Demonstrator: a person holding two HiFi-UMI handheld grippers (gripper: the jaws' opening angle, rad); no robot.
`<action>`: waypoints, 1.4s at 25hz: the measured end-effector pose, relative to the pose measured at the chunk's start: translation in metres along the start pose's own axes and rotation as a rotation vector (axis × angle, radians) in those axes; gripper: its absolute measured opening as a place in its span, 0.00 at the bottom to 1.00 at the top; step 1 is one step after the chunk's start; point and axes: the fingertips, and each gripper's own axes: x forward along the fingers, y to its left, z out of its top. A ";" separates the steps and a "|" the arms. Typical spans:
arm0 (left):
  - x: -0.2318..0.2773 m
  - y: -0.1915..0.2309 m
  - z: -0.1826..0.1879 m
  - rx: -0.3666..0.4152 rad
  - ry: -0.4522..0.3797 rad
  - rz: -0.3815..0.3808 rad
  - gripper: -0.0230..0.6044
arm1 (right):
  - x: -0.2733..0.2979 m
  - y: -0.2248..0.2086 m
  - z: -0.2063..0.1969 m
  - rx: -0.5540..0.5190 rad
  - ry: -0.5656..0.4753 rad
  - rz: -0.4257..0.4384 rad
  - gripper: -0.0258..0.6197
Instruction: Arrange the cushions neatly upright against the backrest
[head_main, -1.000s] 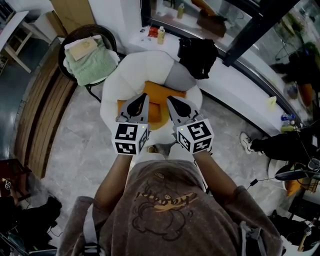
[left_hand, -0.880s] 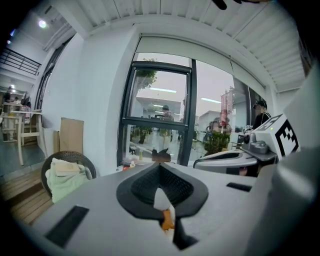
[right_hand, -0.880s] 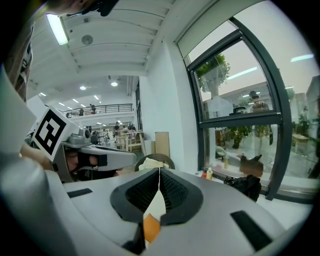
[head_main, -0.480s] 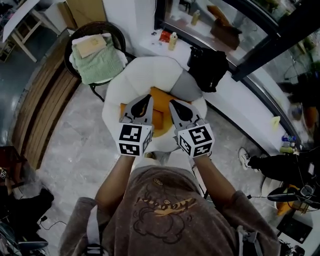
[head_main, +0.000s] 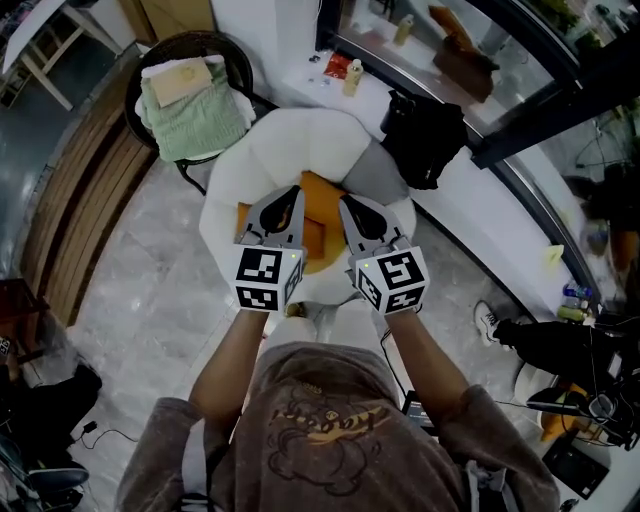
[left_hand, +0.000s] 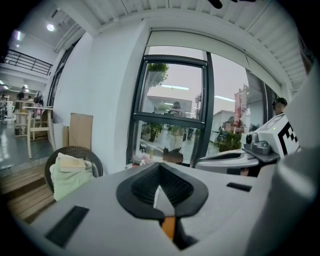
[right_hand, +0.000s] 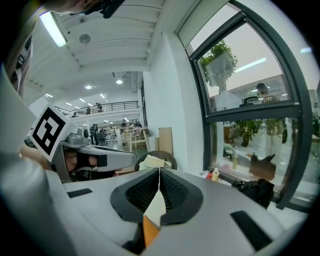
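Two grippers: my left gripper (head_main: 292, 200) and right gripper (head_main: 347, 206) closed, empty.
Technique: I open wide, pinch near edge of square orange fabric cushion (head_main: 322, 225), tip it upright.

Head view looks down; gripper views share the window (left_hand: 172, 110).

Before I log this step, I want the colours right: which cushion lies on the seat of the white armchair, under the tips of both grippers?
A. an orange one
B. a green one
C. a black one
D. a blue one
A: the head view shows an orange cushion lying on the seat of the white armchair, while the grey cushion sits off at the chair's right side in the picture.
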 end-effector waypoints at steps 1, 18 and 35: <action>0.004 0.001 -0.002 -0.002 0.003 0.001 0.04 | 0.003 -0.003 -0.002 0.000 0.002 0.000 0.07; 0.071 0.024 -0.080 -0.031 0.039 0.029 0.04 | 0.054 -0.040 -0.068 -0.072 0.029 0.022 0.07; 0.107 0.035 -0.220 -0.074 0.142 0.025 0.04 | 0.093 -0.050 -0.197 -0.023 0.122 0.023 0.07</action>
